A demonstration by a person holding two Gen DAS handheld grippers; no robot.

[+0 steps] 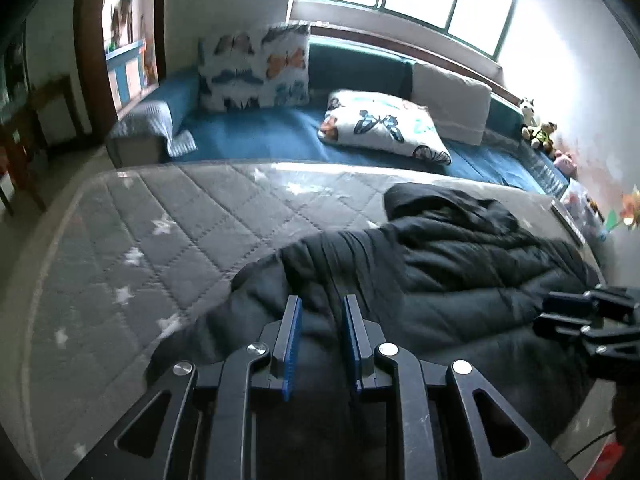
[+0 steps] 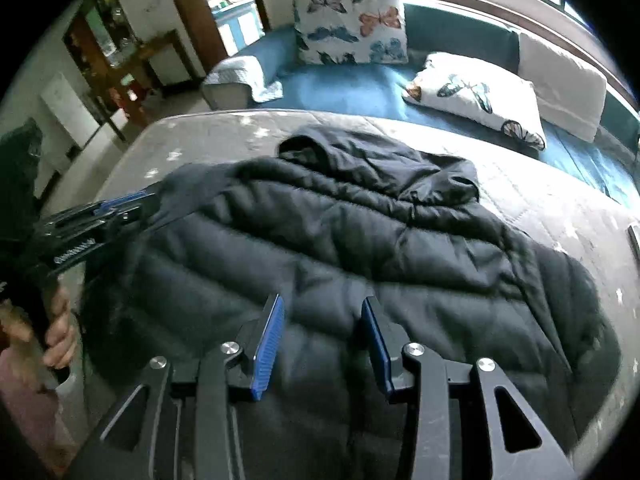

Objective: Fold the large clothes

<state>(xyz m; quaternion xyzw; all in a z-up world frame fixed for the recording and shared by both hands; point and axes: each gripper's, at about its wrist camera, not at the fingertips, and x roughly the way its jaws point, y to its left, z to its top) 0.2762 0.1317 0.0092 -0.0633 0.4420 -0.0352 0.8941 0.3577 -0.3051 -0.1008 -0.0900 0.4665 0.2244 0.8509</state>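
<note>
A black padded hooded jacket [image 2: 360,248] lies spread on a grey quilted mattress [image 1: 140,240], hood [image 2: 360,160] toward the far side. My left gripper [image 1: 322,308] is shut on a fold of the jacket's left sleeve or edge [image 1: 324,256], lifted a little. It also shows in the right wrist view [image 2: 132,204], pinching the jacket's left edge. My right gripper [image 2: 322,312] is open and empty above the jacket's lower middle. It shows at the right edge of the left wrist view [image 1: 560,316].
Behind the mattress [image 2: 560,208] is a blue daybed [image 1: 260,128] with butterfly pillows [image 1: 256,68] and a white cushion [image 1: 448,96]. Stuffed toys [image 1: 536,124] sit at the far right. A doorway [image 1: 124,40] and wooden furniture [image 2: 120,64] are at the left.
</note>
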